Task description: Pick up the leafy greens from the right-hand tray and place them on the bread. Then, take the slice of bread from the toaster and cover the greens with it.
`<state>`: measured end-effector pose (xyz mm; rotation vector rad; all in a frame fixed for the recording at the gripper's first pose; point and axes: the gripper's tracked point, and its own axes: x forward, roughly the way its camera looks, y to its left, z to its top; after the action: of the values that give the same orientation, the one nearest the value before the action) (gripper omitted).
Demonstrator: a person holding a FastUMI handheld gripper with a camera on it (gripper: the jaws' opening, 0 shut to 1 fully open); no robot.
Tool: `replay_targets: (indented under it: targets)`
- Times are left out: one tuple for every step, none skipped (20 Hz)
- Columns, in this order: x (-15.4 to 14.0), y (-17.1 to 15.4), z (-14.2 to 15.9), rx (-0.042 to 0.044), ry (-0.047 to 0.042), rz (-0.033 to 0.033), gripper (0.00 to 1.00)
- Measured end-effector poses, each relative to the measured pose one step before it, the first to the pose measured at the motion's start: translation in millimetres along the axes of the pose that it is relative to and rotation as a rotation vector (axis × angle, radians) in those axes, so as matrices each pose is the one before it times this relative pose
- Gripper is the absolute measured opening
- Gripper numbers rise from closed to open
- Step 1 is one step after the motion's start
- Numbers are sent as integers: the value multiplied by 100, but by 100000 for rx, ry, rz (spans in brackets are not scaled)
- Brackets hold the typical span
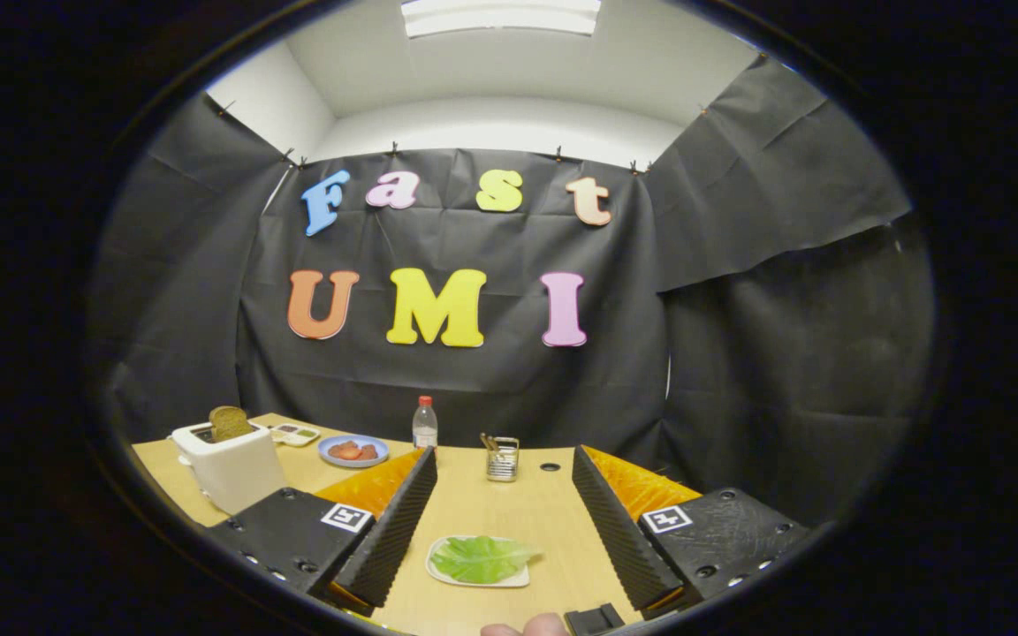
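Note:
A green leaf (481,558) lies on a small white tray (522,579) on the wooden table, between my two fingers and low down near their bases. My gripper (504,463) stands open above the table with nothing held. A white toaster (231,466) stands to the left beyond the left finger, with a brown slice of bread (230,422) sticking up out of its slot. I cannot make out a bread slice lying flat on the table.
A blue plate (353,451) with reddish slices sits left of centre at the back. A small tray (295,434) lies behind the toaster. A clear bottle (424,423) and a wire holder (502,458) stand by the cloth wall. A fingertip (527,627) shows below the leaf tray.

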<state>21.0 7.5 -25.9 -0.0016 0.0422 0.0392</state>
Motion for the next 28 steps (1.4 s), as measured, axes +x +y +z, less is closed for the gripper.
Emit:
replay_targets:
  targets:
    - [-55,-381,-74,244,105,-842,95]
    - [-42,-408,-59,407,62,-742,95]
    - [-3,-256,-253,284,410,-406,95]
    - [4,-303,-123,63,429,-594,95]
    - [-67,-418,-133,-317,246,-649,95]
    - [-47,-390,11,-379,97,-722,95]
    - [-29,-419,-116,32,12,-725,95]
    - [-9,-379,-196,421,435,-507,95]
    - [22,-286,-468,589,788,-259,95]
    - [154,-329,-603,337,1192,-504,95]
    - [228,-201,-857,109,1952,-121,95]
    - [200,-44,-869,283,2182,329,95]
    - [198,-14,-949,216,2302,443,95]
    - [266,55,-936,-66,2424,415,95]
    - [310,88,-1039,-256,2265,441,95]
    - [361,94,-1091,-284,2448,265,95]
    - [382,230,-969,-141,2104,541,95]
    - [469,224,-854,263,1898,263,95]
    - [411,176,-742,367,1622,285,95]
    - [459,176,-709,495,1437,180,95]
    - [492,131,-624,604,1301,-28,95]
    - [478,117,-627,481,1292,-146,95]
    - [410,85,-559,298,1115,-360,95]
    - [508,124,-499,136,1106,-241,95]
    - [597,161,-570,185,1286,-194,95]
    - [571,105,-469,412,1451,-302,95]
    - [599,191,-494,489,1536,147,95]
    - [623,200,-488,1143,1806,100,95]
